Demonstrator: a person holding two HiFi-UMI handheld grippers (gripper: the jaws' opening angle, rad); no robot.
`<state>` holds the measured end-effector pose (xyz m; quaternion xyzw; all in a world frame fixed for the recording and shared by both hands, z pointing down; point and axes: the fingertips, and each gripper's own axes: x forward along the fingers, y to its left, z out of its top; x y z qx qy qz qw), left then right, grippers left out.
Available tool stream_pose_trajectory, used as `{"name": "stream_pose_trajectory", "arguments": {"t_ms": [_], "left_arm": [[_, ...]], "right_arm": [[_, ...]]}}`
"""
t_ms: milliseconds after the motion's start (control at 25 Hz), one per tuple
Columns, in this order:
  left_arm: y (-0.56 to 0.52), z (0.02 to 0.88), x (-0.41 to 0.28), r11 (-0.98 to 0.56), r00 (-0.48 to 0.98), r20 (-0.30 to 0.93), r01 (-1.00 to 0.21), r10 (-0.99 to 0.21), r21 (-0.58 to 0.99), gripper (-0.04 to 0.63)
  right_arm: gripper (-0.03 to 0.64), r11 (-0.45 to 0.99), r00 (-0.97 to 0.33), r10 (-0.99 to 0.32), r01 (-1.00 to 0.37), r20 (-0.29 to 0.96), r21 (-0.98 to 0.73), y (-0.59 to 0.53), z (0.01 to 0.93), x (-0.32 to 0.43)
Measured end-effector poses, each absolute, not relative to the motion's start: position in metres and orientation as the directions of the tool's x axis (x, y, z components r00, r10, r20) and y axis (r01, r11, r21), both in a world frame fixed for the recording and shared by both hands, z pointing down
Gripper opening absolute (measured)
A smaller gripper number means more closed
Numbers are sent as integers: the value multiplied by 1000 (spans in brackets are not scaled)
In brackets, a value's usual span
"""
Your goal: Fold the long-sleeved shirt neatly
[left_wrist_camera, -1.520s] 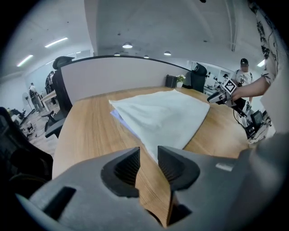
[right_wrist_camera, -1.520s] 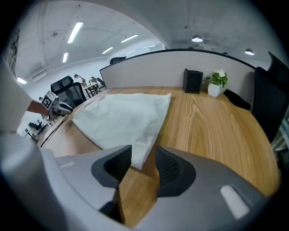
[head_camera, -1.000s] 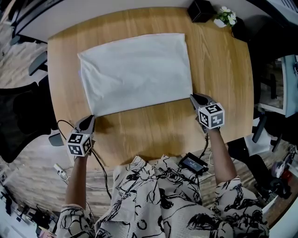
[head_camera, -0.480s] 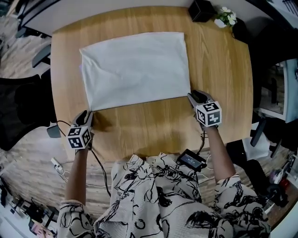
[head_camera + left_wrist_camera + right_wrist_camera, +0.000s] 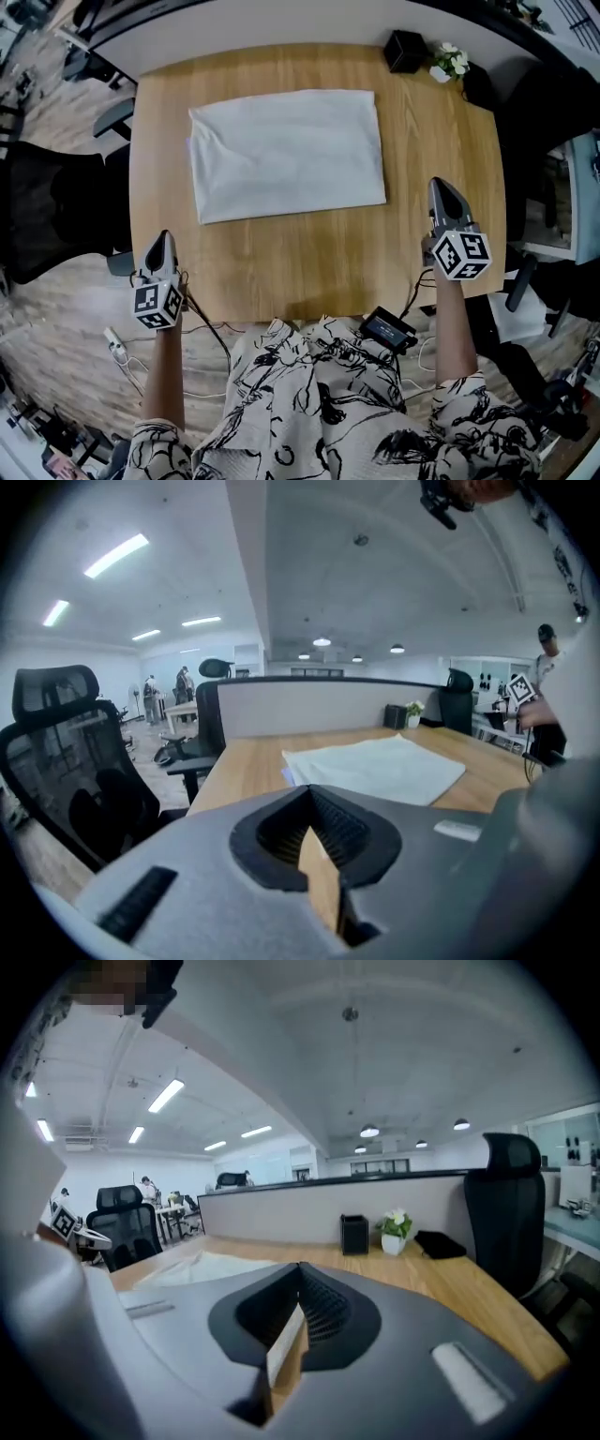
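Wooden table point(image 5: 281, 272), office: long-sleeved shirt point(image 5: 286, 155) lies on it as a flat folded rectangle. My left gripper point(image 5: 162, 238) and right gripper point(image 5: 441, 186) hang off the shirt's near corners, clear of it, jaws pressed together, empty; I judge the folding finished.

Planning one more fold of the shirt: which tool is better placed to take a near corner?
Left, probably: the left tool is nearer a corner of the shirt and faces the cloth; the right tool points past it. Both shut, empty.

Head view: overhead, steeply down on table point(image 5: 309, 267). Gripper views: low, from near-left and near-right, facing far; shirt point(image 5: 286, 155) shared.
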<state>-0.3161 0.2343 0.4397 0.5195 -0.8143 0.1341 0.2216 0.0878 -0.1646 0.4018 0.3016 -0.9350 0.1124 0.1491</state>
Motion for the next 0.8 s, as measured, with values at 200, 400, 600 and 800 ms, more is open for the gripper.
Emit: {"name": "stream_pose_trajectory", "arguments": {"t_ms": [200,400,600,800], "left_arm": [[246,364,-300,445,-404,290,-891,-867,88,5],[260,301,-283,389,-376,117,-915,-919,110,5],[291,246,-266,352,-352,22,-936,-936,23,5],[324,202,-261,358,-361,-66,-932,-930,52,5]], "right_arm": [[8,816,-814,-561,-574,150,-64,-115,319,86],[8,788,-787,-614,-616,62,-15,-78,272,94],[8,769,-768,-639,-637,-44,-48,-34,233,111],[8,753,-752,-657,-657,-58,-12,13,212,124]]}}
